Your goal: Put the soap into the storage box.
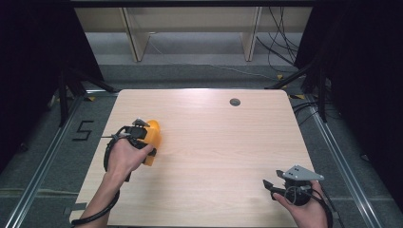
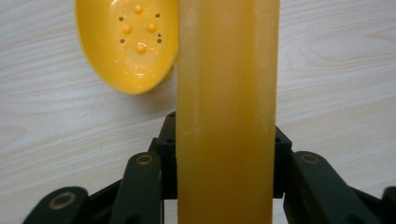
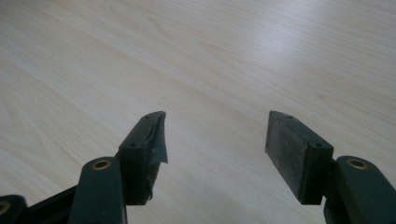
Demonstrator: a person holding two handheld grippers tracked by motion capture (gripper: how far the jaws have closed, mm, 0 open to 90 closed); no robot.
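Soap bar (image 2: 226,116), amber, translucent, oblong; clamped across its narrow faces between the closed jaws of the left gripper (image 1: 142,137), held over the table (image 1: 214,142) near its left edge; yellow oval soap dish (image 2: 128,44) with studs and drain holes just beside it; likely stiff, fairly light, waxy and slippery, best taken mid-length on flat sides; right gripper (image 3: 215,140) empty, jaws standing wide apart, near the right front corner.

Black two-jaw grippers (image 1: 142,135) (image 1: 272,186), brass-coloured pivot pins, grey three-cornered plate, black trailing cables
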